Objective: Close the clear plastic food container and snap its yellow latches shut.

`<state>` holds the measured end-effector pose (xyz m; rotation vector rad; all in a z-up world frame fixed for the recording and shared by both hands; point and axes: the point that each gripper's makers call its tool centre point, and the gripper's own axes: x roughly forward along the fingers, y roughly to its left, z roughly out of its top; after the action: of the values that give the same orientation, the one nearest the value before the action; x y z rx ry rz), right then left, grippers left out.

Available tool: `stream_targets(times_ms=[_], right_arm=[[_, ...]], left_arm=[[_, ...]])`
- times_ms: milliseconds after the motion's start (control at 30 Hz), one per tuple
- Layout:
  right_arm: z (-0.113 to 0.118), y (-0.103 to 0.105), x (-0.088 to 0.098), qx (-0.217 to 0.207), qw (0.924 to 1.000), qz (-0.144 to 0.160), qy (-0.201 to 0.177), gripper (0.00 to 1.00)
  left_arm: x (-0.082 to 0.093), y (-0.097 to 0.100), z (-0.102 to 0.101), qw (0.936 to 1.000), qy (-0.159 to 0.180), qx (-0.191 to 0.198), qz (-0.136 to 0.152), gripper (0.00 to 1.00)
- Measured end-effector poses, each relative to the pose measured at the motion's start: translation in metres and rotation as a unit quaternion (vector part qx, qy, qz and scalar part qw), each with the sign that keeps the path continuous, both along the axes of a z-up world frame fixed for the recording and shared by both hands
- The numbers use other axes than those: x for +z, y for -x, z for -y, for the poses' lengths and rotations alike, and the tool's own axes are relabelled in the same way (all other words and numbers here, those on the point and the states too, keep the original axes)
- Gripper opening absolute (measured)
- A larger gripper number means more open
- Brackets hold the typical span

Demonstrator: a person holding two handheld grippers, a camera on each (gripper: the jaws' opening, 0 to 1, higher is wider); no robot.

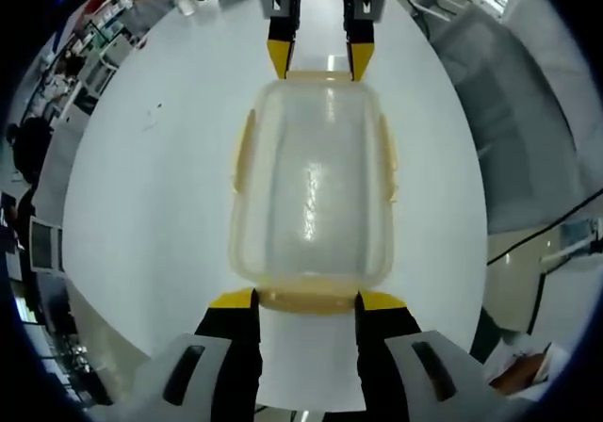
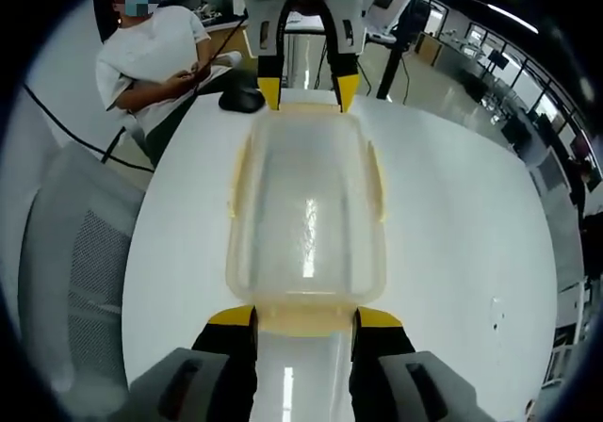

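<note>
The clear plastic food container sits out on the middle of the white table, well away from every edge, with its lid on and yellow latches along its rim. I have a gripper at each short end. My left gripper has its jaws spread to about the width of the end latch, with the yellow tips just at the container's end; I cannot tell whether they touch it. My right gripper is spread the same way at the opposite end latch, gripping nothing.

I judge the step in hand to be pressing these two end latches down. To do it well, I should keep both grippers square to the container and push from both ends together, so it does not slide across the smooth table. The side latches appear to stand slightly out from the wall, so they probably come next.
</note>
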<state>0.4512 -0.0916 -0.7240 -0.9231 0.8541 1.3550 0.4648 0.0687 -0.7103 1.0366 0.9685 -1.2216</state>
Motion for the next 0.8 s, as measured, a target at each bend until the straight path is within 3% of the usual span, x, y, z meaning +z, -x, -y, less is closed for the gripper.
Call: stream_targets(times_ms=[800], right_arm=[[0.044,0.005,0.003,-0.011,0.9999,-0.002,0.013,0.35]], left_arm=[[0.002,0.001,0.044,0.9998,0.013,-0.014,0.002,0.37]])
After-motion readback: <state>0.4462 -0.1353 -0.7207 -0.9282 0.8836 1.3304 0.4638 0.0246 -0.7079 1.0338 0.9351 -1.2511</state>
